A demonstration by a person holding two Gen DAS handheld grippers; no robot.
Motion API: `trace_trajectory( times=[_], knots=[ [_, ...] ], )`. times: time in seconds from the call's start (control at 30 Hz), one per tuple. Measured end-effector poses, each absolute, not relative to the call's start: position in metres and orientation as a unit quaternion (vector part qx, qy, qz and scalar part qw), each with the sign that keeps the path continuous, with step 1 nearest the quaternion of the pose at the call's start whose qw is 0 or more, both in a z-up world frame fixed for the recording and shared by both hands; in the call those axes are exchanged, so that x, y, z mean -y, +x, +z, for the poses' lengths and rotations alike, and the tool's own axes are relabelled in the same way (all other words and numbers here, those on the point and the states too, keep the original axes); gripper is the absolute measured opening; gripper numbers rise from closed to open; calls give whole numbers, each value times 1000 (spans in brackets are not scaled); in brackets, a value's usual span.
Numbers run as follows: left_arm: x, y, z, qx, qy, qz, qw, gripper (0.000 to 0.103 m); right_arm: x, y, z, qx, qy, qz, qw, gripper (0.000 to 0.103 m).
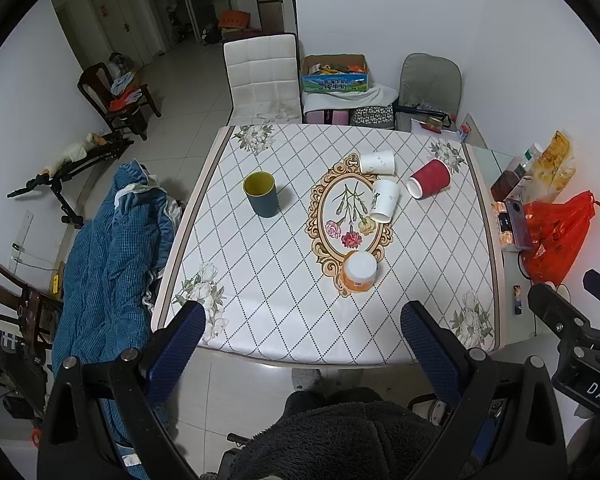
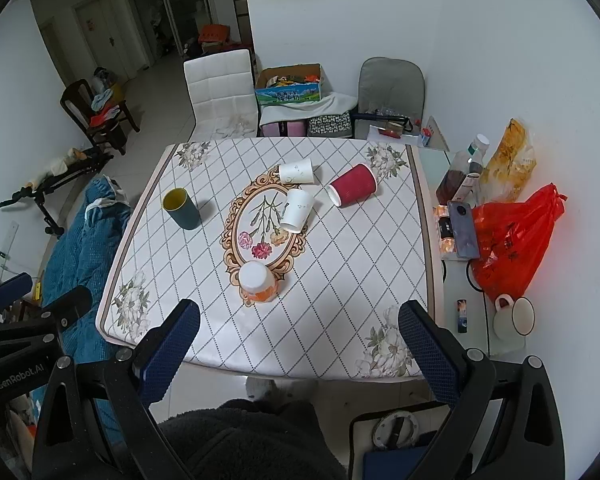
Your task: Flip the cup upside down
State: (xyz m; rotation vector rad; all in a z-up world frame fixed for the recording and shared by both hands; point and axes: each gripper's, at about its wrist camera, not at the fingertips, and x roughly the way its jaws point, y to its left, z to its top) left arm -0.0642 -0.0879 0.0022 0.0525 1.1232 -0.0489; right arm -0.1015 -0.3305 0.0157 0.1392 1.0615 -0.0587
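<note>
A dark blue cup with a yellow inside point(image 1: 261, 194) stands upright on the left of the table; it also shows in the right wrist view point(image 2: 181, 207). Two white paper cups point(image 1: 377, 162) point(image 1: 385, 200) and a red paper cup point(image 1: 428, 179) lie on their sides near the middle and back right. An orange cup point(image 1: 359, 271) stands upside down near the front; it also shows in the right wrist view point(image 2: 256, 281). My left gripper point(image 1: 304, 344) and right gripper point(image 2: 300, 344) are both open and empty, held in front of the table's near edge.
The table point(image 1: 260, 320) has a quilted floral cover. A red plastic bag point(image 2: 508, 240), a phone, bottles and a white mug point(image 2: 516, 316) sit on a glass side surface to the right. A blue quilt point(image 1: 108, 248) lies to the left. Chairs stand behind the table.
</note>
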Motion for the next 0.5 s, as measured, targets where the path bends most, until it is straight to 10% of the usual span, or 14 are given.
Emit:
trace_trajectory(
  times=[0.5],
  knots=[
    [82, -73, 12, -532, 22, -15, 847, 100, 319, -115, 12, -510, 64, -23, 858, 101]
  ],
)
